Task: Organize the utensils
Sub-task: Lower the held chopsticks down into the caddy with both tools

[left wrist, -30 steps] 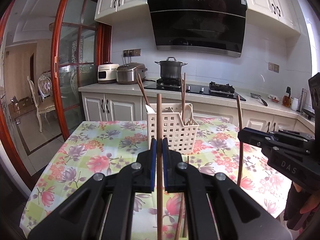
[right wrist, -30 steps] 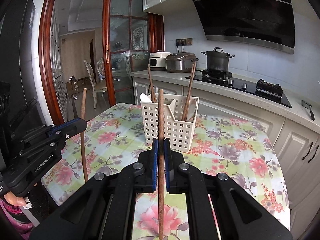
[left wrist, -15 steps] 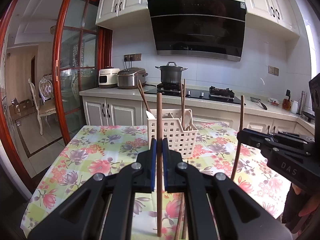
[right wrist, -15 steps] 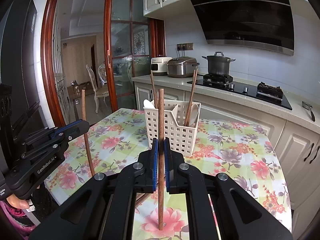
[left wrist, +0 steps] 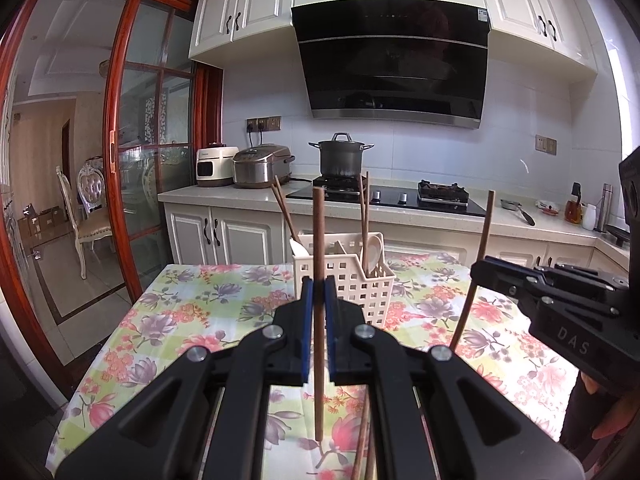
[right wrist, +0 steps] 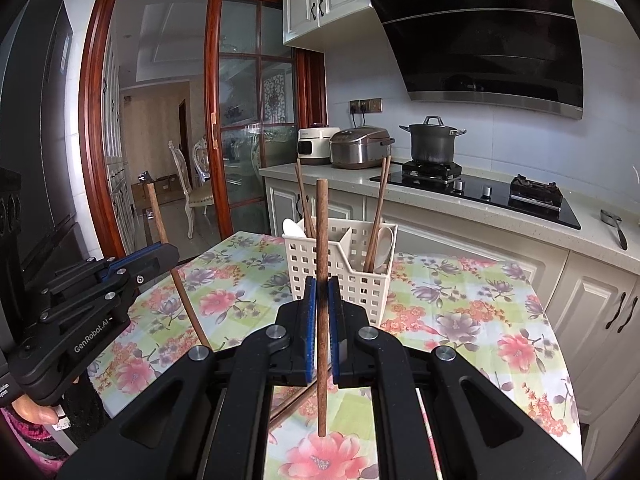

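Observation:
My left gripper (left wrist: pixel 319 294) is shut on a brown wooden chopstick (left wrist: pixel 319 240), held upright above the floral table (left wrist: pixel 192 312). My right gripper (right wrist: pixel 322 296) is shut on a second upright chopstick (right wrist: pixel 321 232). Just beyond both stands a white slotted basket (left wrist: pixel 352 284) (right wrist: pixel 344 276) holding chopsticks and white spoons. In the left wrist view the right gripper (left wrist: pixel 482 274) shows at the right with its chopstick (left wrist: pixel 478 256). In the right wrist view the left gripper (right wrist: pixel 164 254) shows at the left with its chopstick (right wrist: pixel 182 292). Loose chopsticks (left wrist: pixel 362 448) (right wrist: pixel 292 404) lie on the table under the grippers.
A kitchen counter (left wrist: pixel 400 208) with a hob, a pot (left wrist: pixel 340 158) and two cookers runs behind the table. A glass sliding door (left wrist: pixel 152 160) stands at the left. A person's hand (right wrist: pixel 34 410) holds the left gripper.
Both hands stay nearly in place. Seen from the other view, each held chopstick now leans a little instead of standing straight.

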The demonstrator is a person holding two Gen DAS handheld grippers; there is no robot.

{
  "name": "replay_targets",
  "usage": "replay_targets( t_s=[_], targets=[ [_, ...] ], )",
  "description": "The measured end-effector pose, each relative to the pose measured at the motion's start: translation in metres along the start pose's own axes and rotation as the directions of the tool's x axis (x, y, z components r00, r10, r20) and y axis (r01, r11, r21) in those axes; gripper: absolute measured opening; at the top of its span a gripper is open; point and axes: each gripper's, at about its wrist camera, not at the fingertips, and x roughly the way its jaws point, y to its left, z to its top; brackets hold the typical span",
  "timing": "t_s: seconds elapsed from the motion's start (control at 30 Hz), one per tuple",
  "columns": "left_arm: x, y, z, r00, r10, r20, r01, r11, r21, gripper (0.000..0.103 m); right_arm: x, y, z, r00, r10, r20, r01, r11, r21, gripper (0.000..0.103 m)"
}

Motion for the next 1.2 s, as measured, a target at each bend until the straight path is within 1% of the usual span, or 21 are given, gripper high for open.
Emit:
replay_targets(
  t_s=[0.3, 0.5, 0.73, 0.97, 1.1, 1.2],
  targets=[
    [0.012, -0.001, 0.020, 1.000, -0.008, 0.004, 0.008, 1.000, 0.018, 0.006, 0.010, -0.005, 0.028, 0.999, -0.003, 0.032, 0.003, 1.000, -0.005, 0.006],
    [0.028, 0.002, 0.045, 1.000, -0.022, 0.002, 0.022, 1.000, 0.012, 0.006, 0.022, -0.011, 0.044, 0.999, 0.001, 0.036, -0.001, 1.000, -0.012, 0.006],
    [0.048, 0.007, 0.081, 0.999, -0.041, 0.013, 0.041, 0.999, 0.001, 0.006, 0.040, -0.024, 0.070, 0.999, 0.017, 0.052, -0.017, 1.000, 0.014, 0.006],
    [0.063, 0.013, 0.131, 0.997, -0.074, 0.031, 0.075, 0.997, -0.024, 0.006, 0.057, -0.037, 0.108, 0.997, 0.012, 0.072, -0.013, 1.000, 0.013, 0.006],
    [0.065, 0.011, 0.155, 0.996, -0.059, 0.067, 0.059, 0.998, -0.004, 0.006, 0.067, -0.042, 0.125, 0.997, -0.001, 0.083, 0.000, 1.000, 0.005, 0.006],
    [0.070, 0.008, 0.167, 0.995, -0.047, 0.092, 0.046, 0.999, 0.010, 0.006, 0.076, -0.048, 0.133, 0.996, -0.005, 0.093, 0.004, 1.000, 0.010, 0.006]
  ],
)
